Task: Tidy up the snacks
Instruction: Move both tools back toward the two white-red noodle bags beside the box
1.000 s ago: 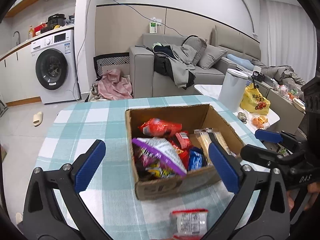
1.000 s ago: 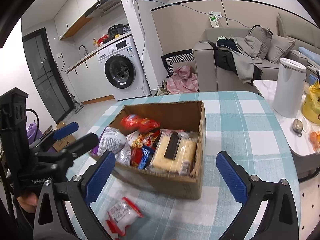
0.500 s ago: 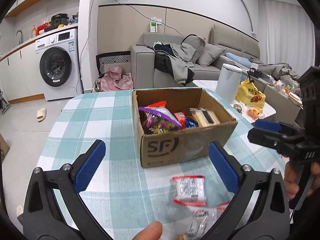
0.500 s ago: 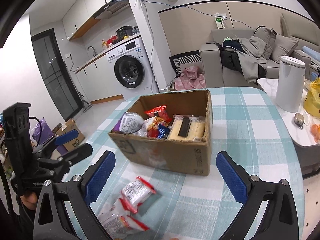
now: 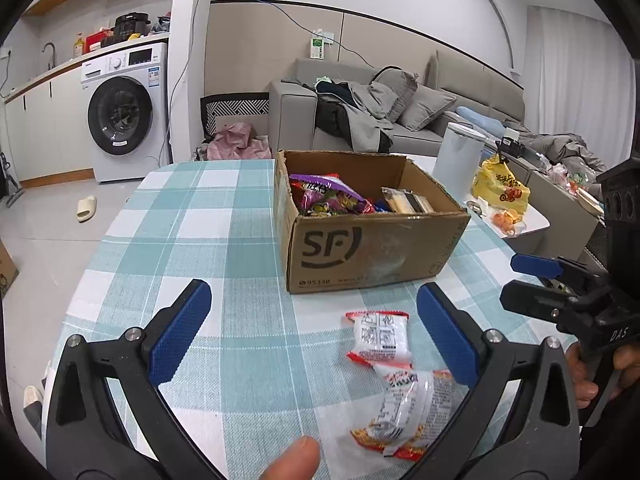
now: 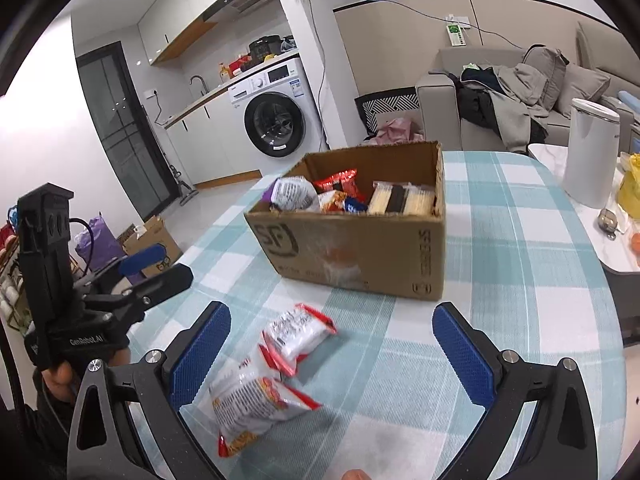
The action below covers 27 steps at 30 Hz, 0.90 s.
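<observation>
A cardboard box (image 5: pixel 372 248) (image 6: pixel 360 252) marked SF stands on the checked table, holding several snack packs: a purple bag (image 5: pixel 328 198), red packs (image 6: pixel 338 182) and a cracker pack (image 6: pixel 400 200). Two white-and-red snack packets lie loose on the cloth in front of it: a small one (image 5: pixel 380 336) (image 6: pixel 298 334) and a larger one (image 5: pixel 404 412) (image 6: pixel 252 404) nearer me. My left gripper (image 5: pixel 312 340) is open and empty, above the table short of the packets. My right gripper (image 6: pixel 330 354) is open and empty too, with both packets near its left finger.
The round table has a teal checked cloth (image 5: pixel 208 240). A white bin (image 6: pixel 590 152) and a low side table with a yellow bag (image 5: pixel 500 188) stand to the right. A washing machine (image 5: pixel 124 112) and a sofa (image 5: pixel 360 120) are behind. A fingertip (image 5: pixel 294 460) shows at the bottom edge.
Both grippers have pulled back from over the box and dropped lower. The box now sits farther off and the two loose packets have come into view.
</observation>
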### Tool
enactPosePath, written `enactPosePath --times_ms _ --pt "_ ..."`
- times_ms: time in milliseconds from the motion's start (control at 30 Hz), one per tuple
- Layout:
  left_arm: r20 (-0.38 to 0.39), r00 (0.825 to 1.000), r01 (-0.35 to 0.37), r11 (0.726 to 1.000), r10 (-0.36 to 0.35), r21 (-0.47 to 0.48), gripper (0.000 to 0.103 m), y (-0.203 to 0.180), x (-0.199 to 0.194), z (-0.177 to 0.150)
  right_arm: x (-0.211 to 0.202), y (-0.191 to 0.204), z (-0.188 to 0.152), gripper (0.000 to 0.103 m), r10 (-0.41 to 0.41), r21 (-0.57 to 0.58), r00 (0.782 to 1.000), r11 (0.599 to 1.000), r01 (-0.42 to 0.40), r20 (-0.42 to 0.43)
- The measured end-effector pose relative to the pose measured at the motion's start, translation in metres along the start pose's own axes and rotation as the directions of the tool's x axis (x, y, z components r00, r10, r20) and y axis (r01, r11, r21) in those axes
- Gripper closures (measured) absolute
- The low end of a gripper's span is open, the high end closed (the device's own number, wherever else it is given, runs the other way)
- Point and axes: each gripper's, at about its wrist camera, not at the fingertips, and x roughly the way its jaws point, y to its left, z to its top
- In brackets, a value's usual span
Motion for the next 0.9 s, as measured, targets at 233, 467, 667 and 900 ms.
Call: enactPosePath --times_ms 233,467,667,900 --pt "-0.030 1.000 0.001 1.000 -0.001 -0.009 0.001 0.000 -0.002 -0.017 0.005 0.004 -0.021 0.000 0.015 0.001 0.998 1.000 -0.015 -0.056" --pt "-0.048 0.998 -0.038 0.998 0.040 0.044 0.001 -0.004 0.001 -0.029 0.023 0.015 -0.035 0.000 0.022 -0.028 0.992 0.999 -0.025 -0.125" --pt "-0.072 0.996 -0.045 0.997 0.049 0.058 0.001 -0.002 0.010 -0.032 0.037 0.023 -0.042 0.000 0.040 -0.039 0.986 0.998 -0.047 -0.161" --pt "-0.089 0.994 -0.055 0.998 0.056 0.015 0.001 0.017 0.018 -0.032 0.053 0.038 -0.051 0.000 0.068 -0.061 0.975 0.995 -0.083 -0.213"
